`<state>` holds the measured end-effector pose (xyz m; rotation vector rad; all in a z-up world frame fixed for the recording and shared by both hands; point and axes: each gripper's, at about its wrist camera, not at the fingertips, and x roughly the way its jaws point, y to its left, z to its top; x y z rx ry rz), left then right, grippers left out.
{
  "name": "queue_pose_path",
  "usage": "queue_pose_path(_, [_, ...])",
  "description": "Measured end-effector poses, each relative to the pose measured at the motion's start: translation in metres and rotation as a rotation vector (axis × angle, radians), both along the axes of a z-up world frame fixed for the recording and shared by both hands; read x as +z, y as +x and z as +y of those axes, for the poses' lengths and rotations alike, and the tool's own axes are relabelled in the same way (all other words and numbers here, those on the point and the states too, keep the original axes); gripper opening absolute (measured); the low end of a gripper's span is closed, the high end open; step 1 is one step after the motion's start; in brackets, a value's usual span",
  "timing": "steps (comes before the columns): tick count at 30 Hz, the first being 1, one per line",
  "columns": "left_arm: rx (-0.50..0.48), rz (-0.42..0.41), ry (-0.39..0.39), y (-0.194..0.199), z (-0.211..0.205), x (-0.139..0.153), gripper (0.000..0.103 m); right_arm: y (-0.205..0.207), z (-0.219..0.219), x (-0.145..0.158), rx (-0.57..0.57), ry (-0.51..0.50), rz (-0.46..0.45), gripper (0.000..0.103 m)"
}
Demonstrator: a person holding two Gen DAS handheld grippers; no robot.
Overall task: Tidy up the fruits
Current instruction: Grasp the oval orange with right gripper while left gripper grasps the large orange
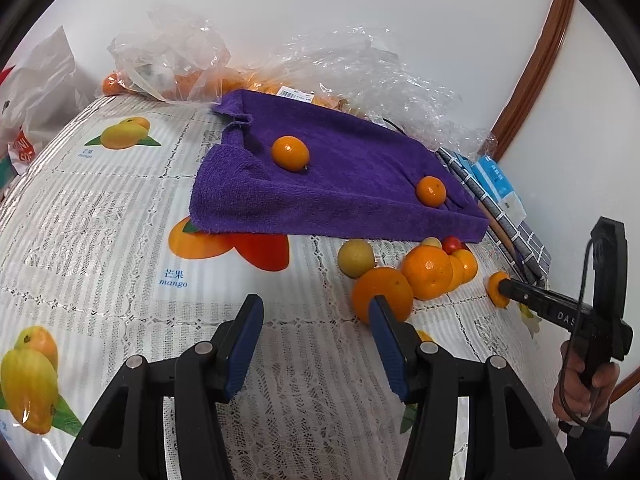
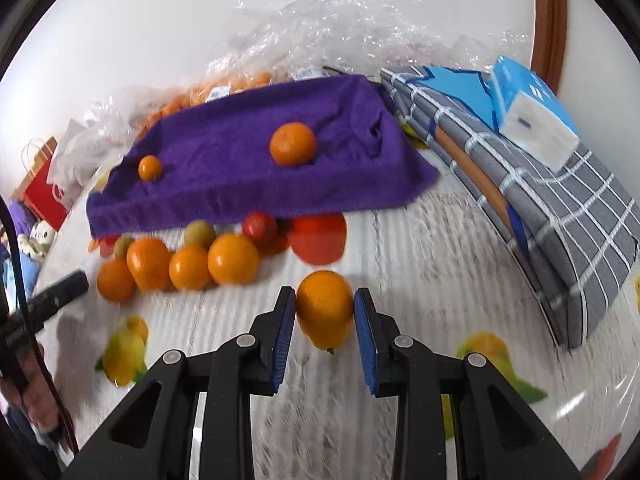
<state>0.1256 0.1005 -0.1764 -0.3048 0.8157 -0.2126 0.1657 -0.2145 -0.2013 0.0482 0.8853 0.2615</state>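
Note:
A purple towel point(image 1: 332, 176) lies over a raised base on the table and carries two oranges point(image 1: 290, 153) point(image 1: 431, 191). It also shows in the right wrist view point(image 2: 256, 168) with the same two oranges point(image 2: 293, 144) point(image 2: 150, 168). A cluster of oranges point(image 1: 426, 272), a greenish fruit point(image 1: 356, 258) and a small red fruit point(image 1: 452, 245) sits on the tablecloth in front of the towel; the cluster also shows in the right wrist view point(image 2: 188, 266). My right gripper point(image 2: 325, 312) is shut on an orange point(image 2: 325, 308) above the tablecloth, right of the cluster. My left gripper point(image 1: 316, 320) is open and empty.
Clear plastic bags point(image 1: 360, 68) with more oranges lie behind the towel. A grey checked folded cloth point(image 2: 560, 208) with a tissue pack point(image 2: 536, 120) lies at the right. A fruit-print tablecloth point(image 1: 120, 208) covers the table. White bags point(image 1: 36, 96) stand at the far left.

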Motion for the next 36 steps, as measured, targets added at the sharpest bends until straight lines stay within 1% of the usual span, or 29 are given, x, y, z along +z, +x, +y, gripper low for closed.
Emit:
queue_pose_path(4, [0.000,0.000,-0.005,0.000,0.000,0.000,0.053,0.000,0.000,-0.004,-0.018,0.015,-0.017,0.032])
queue_pose_path(8, [-0.002,-0.004,-0.012,0.000,0.001,0.000,0.053,0.007,0.004,-0.015,-0.031,0.052,-0.009,0.033])
queue_pose_path(12, [-0.011,-0.005,-0.022,-0.001,0.002,0.000,0.053,-0.004,0.010,-0.010,-0.055,-0.014,-0.074,0.032])
queue_pose_path(15, [-0.022,0.000,-0.013,-0.001,-0.001,0.000,0.053,-0.018,0.010,-0.007,-0.043,-0.047,-0.110,0.032])
queue_pose_path(18, [-0.026,-0.010,0.032,-0.002,-0.010,0.003,0.052,-0.030,0.006,-0.002,-0.047,-0.023,-0.149,0.032])
queue_pose_path(21, [-0.045,-0.039,0.055,-0.004,-0.025,0.008,0.053,-0.032,0.005,-0.002,-0.057,-0.029,-0.150,0.032])
queue_pose_path(23, [-0.072,-0.017,0.102,0.002,-0.042,0.008,0.053,-0.031,0.008,-0.002,-0.054,-0.037,-0.147,0.032])
queue_pose_path(25, [-0.066,-0.004,0.173,0.007,-0.058,0.005,0.053,-0.032,0.008,-0.002,-0.049,-0.040,-0.150,0.032])
queue_pose_path(27, [-0.069,0.034,0.240,0.014,-0.070,0.001,0.053,-0.032,0.008,-0.001,-0.052,-0.042,-0.151,0.032])
queue_pose_path(28, [-0.080,0.049,0.241,0.017,-0.072,-0.002,0.053,-0.032,0.008,-0.001,-0.054,-0.042,-0.150,0.032])
queue_pose_path(29, [-0.078,0.047,0.245,0.018,-0.074,-0.002,0.053,-0.033,0.007,-0.001,-0.059,-0.044,-0.151,0.032])
queue_pose_path(31, [-0.072,0.048,0.245,0.019,-0.074,-0.002,0.049,-0.033,0.007,-0.001,-0.075,-0.052,-0.157,0.032])
queue_pose_path(32, [-0.072,0.043,0.230,0.018,-0.072,-0.001,0.038,-0.033,0.006,-0.001,-0.080,-0.055,-0.159,0.032])
queue_pose_path(34, [-0.079,0.038,0.144,0.017,-0.061,-0.001,0.038,-0.033,0.005,0.000,-0.091,-0.057,-0.163,0.032])
queue_pose_path(36, [-0.065,0.016,0.053,0.014,-0.047,0.000,0.038,-0.033,0.005,0.000,-0.096,-0.056,-0.165,0.032])
